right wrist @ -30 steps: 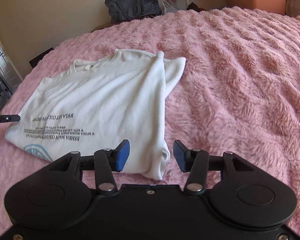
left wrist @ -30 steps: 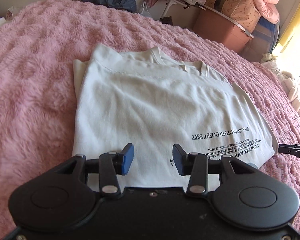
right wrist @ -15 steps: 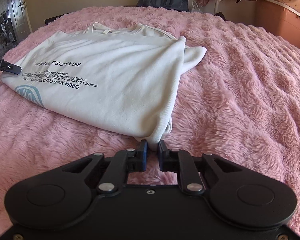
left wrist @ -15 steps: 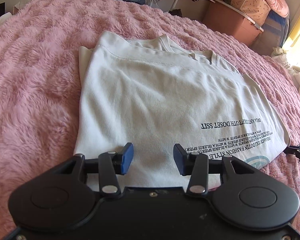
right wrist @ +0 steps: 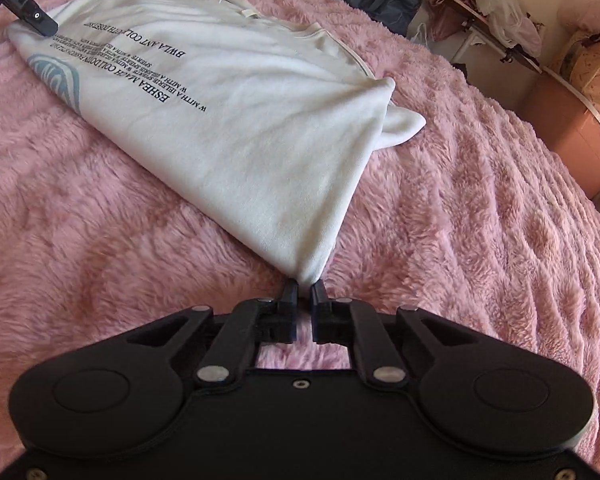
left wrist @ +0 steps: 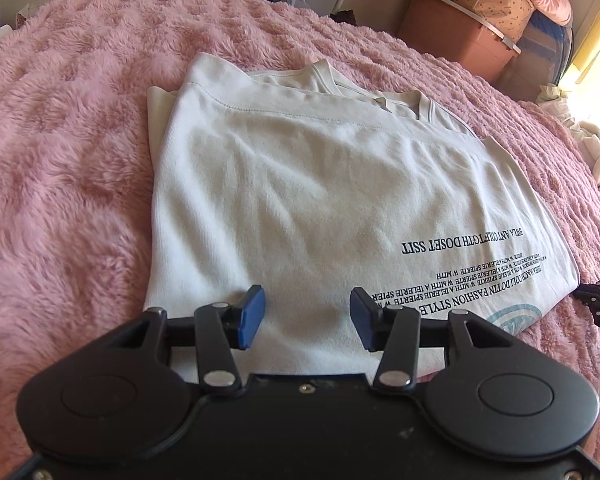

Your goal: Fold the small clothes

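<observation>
Right gripper [right wrist: 305, 289] pinches the white T-shirt [right wrist: 236, 112] corner — left gripper [left wrist: 307, 312], empty, is opening above the shirt.

Both our wrist cams look down along their fingers, close over the bed [left wrist: 80, 160]; both share the white shirt [left wrist: 300, 200].

White T-shirt [left wrist: 300, 184] printed upside down in dark capitals toward 4 o'clock in the left wrist view, "DOSET SSIT", "FASHION STYLE", smaller lines blurred; right wrist view, "BWLA ANT COL", "ESHEA"; other gripper's finger [right wrist: 20, 2] at 10 o'clock, white label "GenRobot.AI"
</observation>
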{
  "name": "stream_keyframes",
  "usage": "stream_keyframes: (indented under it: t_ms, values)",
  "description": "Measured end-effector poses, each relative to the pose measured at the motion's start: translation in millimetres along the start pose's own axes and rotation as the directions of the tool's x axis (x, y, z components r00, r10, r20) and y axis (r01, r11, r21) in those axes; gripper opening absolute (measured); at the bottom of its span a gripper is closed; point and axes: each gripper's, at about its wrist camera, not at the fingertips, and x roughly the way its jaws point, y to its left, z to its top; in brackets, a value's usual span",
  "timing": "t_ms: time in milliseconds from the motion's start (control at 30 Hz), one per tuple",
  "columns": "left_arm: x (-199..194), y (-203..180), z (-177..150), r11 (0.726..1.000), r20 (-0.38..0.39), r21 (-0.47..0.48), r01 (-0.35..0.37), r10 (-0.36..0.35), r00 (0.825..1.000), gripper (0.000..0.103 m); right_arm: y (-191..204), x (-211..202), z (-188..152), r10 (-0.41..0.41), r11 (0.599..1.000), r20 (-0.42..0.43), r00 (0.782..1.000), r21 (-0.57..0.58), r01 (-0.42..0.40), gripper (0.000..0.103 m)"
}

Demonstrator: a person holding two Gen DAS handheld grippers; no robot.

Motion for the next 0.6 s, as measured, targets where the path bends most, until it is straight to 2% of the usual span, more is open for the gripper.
stream_keyframes:
  t_ms: [67, 133, 200, 267, 300, 333, 400, 500, 600]
  values:
    - [-7.3, -1.1, 3.5, 1.0, 0.006, -0.006, 0.013, -0.013, 1.0, 0.05, -3.6, -4.0, 1.3, 0.007, 0.999, -0.009, 1.0, 0.04, -0.007, 0.009]
    - [-18.3, -2.6, 8.1, 0.999, 0.041, -0.001, 0.045, -0.045, 0.998, 0.05, -6.9, -16.6, 5.0, -0.018, 0.997, 0.004, 1.0, 0.076, 0.018, 0.037]
    - [-25.0, -5.4, 15.2, 0.998, 0.071, 0.018, 0.06, -0.061, 0.996, 0.05, -12.2, -31.8, 12.5, -0.034, 0.992, 0.037, 0.999, 0.125, 0.029, 0.044]
    - [-25.3, -7.9, 26.6, 0.997, 0.1, 0.027, 0.068, -0.071, 0.993, 0.05, -16.3, -44.9, 27.9, -0.03, 0.983, 0.089, 0.996, 0.183, 0.013, 0.043]
    - [-22.7, -8.7, 32.4, 0.997, 0.112, 0.027, 0.071, -0.073, 0.991, 0.05, -17.1, -49.0, 40.2, -0.027, 0.976, 0.128, 0.991, 0.216, -0.002, 0.039]
    - [-19.9, -9.5, 38.2, 0.997, 0.126, 0.022, 0.067, -0.07, 0.99, 0.05, -16.6, -48.6, 56.6, -0.02, 0.967, 0.163, 0.986, 0.254, -0.022, 0.03]
    - [-13.7, -9.4, 48.2, 0.998, 0.154, 0.003, 0.063, -0.063, 0.986, 0.05, -10.9, -38.2, 90.0, 0.002, 0.948, 0.19, 0.982, 0.312, -0.062, 0.017]
    - [-1.0, -6.8, 66.0, 0.997, 0.174, -0.034, 0.062, -0.056, 0.983, 0.051, 7.7, -8.0, 148.1, 0.035, 0.923, 0.244, 0.969, 0.364, -0.125, 0.014]
    - [9.9, -0.6, 79.5, 0.996, 0.186, -0.062, 0.062, -0.049, 0.981, 0.051, 29.0, 25.7, 197.9, 0.004, 0.91, 0.266, 0.964, 0.398, -0.114, 0.012]
